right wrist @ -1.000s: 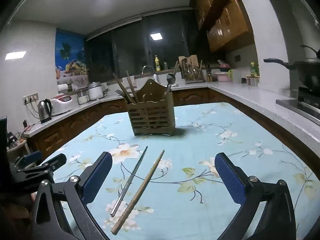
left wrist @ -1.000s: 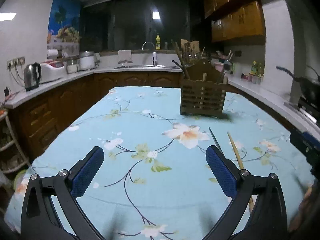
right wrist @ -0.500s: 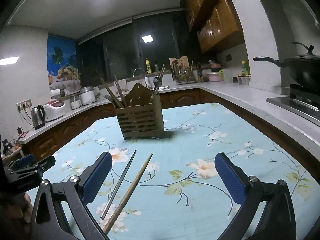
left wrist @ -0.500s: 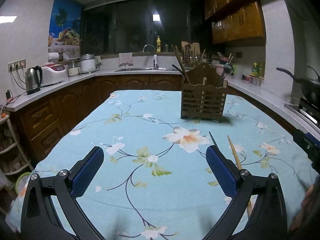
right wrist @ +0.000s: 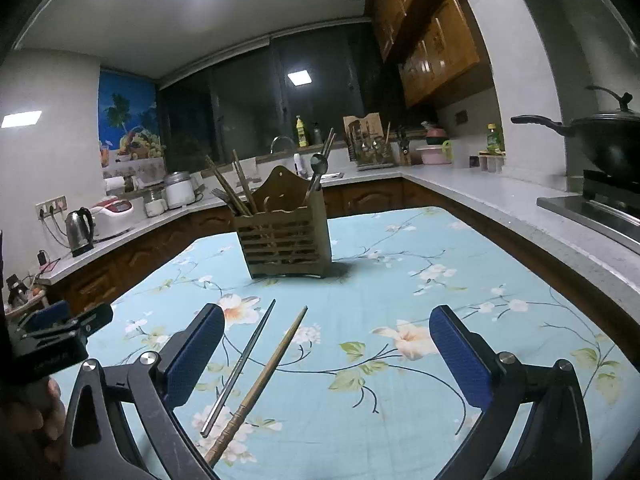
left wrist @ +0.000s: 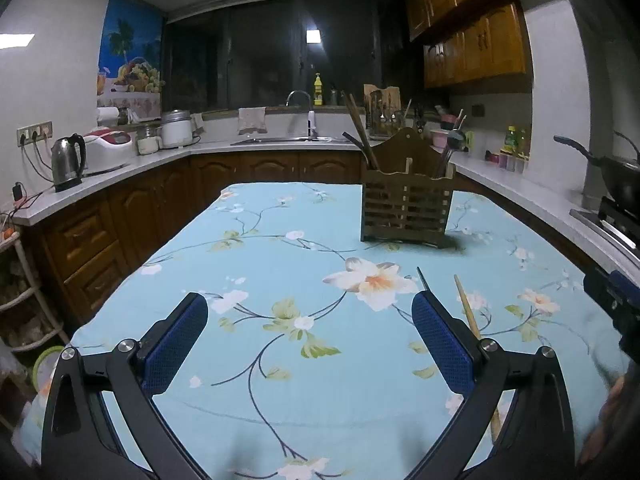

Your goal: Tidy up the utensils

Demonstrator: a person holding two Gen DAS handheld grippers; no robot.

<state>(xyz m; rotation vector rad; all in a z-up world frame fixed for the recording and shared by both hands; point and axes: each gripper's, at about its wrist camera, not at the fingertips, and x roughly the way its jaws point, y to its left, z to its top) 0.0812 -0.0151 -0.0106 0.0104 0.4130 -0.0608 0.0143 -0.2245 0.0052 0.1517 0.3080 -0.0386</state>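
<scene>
A wooden slatted utensil holder stands on the table with chopsticks and a spoon in it; it also shows in the right wrist view. A metal chopstick and a wooden chopstick lie side by side on the cloth, between my right gripper's fingers and nearer the left one. In the left wrist view the wooden chopstick lies just right of the right finger, partly hidden. My left gripper is open and empty above the table. My right gripper is open and empty.
The table wears a light blue floral cloth. Counters run around it with a kettle, a rice cooker and a sink. A black wok sits on the stove at the right.
Both grippers have drifted a little; the holder sits slightly nearer and more central in the right wrist view. Both stay open, and the chopsticks have not moved.
</scene>
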